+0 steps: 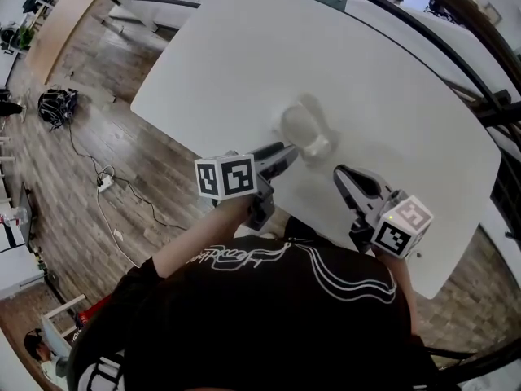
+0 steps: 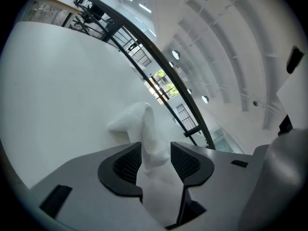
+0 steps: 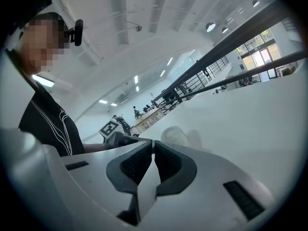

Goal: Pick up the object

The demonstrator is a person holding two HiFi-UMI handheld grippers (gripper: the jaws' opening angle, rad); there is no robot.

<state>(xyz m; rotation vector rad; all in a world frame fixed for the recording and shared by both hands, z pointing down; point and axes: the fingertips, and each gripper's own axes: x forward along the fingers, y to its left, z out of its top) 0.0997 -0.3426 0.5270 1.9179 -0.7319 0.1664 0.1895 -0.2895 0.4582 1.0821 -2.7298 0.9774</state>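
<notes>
White, glossy curved object (image 2: 140, 119) on white table (image 1: 244, 55): left gripper (image 2: 156, 161) open astride it; right gripper (image 3: 153, 154) near it, closed, empty.

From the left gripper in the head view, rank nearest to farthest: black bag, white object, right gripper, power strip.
1. white object, between jaws
2. right gripper, to the right
3. power strip, on floor
4. black bag, far left

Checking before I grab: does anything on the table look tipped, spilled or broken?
Nothing spilled or broken shows. The white object seems to lie on its side on the white table, though its outline is blurred; it sits between the left claw's open jaws. The right claw is shut and empty.
</notes>
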